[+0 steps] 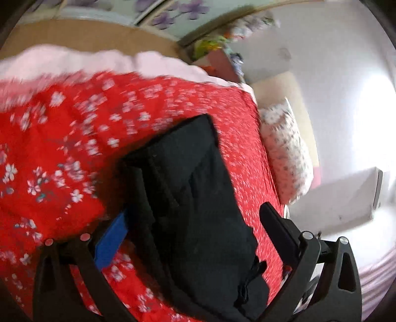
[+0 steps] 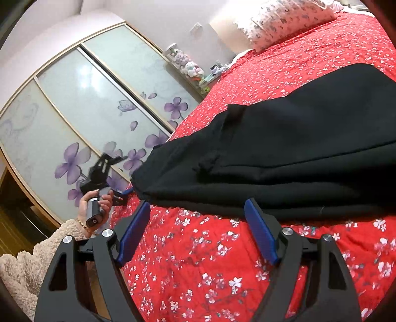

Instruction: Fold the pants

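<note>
Black pants (image 1: 193,198) lie folded in layers on a red floral bedspread (image 1: 61,138). In the left wrist view my left gripper (image 1: 195,223) is open, its fingers on either side of the pants and above them; the view is blurred. In the right wrist view the pants (image 2: 297,148) lie just beyond my right gripper (image 2: 198,218), which is open and empty, its blue pads (image 2: 259,235) near the pants' near edge. The left gripper (image 2: 123,192) also shows there, held in a hand at the bed's left edge.
A floral pillow (image 2: 284,22) lies at the head of the bed. A wardrobe with purple flower doors (image 2: 86,111) stands beside the bed. A shelf with soft toys (image 2: 188,64) is by the wall. The bed edge (image 1: 277,173) runs close to the pants.
</note>
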Tool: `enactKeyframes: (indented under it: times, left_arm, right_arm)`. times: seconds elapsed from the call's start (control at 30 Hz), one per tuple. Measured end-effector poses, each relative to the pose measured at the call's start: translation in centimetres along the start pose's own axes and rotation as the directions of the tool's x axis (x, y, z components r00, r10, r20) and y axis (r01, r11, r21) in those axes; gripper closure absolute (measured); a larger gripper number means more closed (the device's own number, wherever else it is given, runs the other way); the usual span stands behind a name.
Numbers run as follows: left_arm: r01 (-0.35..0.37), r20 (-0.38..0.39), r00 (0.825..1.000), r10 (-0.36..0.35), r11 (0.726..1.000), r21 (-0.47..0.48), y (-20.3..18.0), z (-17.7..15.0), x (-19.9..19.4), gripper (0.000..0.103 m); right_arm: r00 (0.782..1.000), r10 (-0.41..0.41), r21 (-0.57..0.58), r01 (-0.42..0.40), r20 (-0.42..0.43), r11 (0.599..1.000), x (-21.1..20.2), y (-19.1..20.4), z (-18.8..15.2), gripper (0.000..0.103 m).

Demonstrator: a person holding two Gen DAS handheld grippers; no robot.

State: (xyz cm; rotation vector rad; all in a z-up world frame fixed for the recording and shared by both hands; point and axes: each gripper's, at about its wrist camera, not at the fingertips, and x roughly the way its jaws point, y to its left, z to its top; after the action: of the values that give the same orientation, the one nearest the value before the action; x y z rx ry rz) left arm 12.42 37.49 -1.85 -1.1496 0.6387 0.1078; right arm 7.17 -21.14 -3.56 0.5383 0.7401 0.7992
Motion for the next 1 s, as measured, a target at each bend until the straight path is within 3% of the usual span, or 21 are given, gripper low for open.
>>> enactKeyframes:
  times: [0.1, 0.2, 0.27, 0.33, 0.53, 0.63, 0.77, 1.0]
  left_arm:
    - [0.005, 0.049, 0.999, -0.004, 1.000, -0.012, 0.1, 0.4, -0.2, 0.004]
    - [-0.054, 0.066, 0.996, 0.054, 0.999, -0.003, -0.4, 0.7, 0.2, 0.016]
    - [-0.119, 0.071, 0.990, 0.120, 0.993, -0.012, -0.1, 0.8, 0.4, 0.040]
    - [-0.155, 0.075, 0.985, 0.157, 0.987, -0.027, 0.6, 0.9, 0.4, 0.057]
    - [-0.204, 0.084, 0.976, 0.201, 0.979, 0.026, 0.7, 0.4, -0.7, 0.069]
    - [-0.220, 0.122, 0.971, 0.206, 0.968, 0.121, -1.2, -0.2, -1.5, 0.073]
    - [-0.253, 0.163, 0.963, 0.213, 0.922, 0.293, -5.3, -1.1, -2.3, 0.073]
    - [-0.273, 0.204, 0.960, 0.190, 0.788, 0.552, -13.6, -4.8, -1.7, 0.074]
  right_arm:
    - [1.000, 0.001, -0.002, -0.001, 0.000, 1.000, 0.0, 0.0, 0.0, 0.023]
    - [1.000, 0.006, -0.002, -0.006, 0.000, 1.000, 0.0, -0.1, 0.0, 0.023]
    - [1.000, 0.008, -0.002, -0.008, 0.000, 1.000, 0.0, -0.2, 0.0, 0.023]
    - [1.000, 0.011, -0.001, -0.011, 0.001, 1.000, -0.1, -0.3, 0.0, 0.023]
    - [1.000, 0.013, 0.000, -0.013, 0.001, 1.000, -0.1, -0.3, -0.1, 0.022]
    - [1.000, 0.015, 0.000, -0.015, 0.004, 1.000, -0.1, -0.3, -0.1, 0.022]
    - [1.000, 0.018, 0.003, -0.018, 0.009, 1.000, -0.4, -0.2, -0.1, 0.022]
    - [0.998, 0.021, 0.069, -0.026, 0.067, 0.997, -2.3, -0.4, -0.3, 0.022]
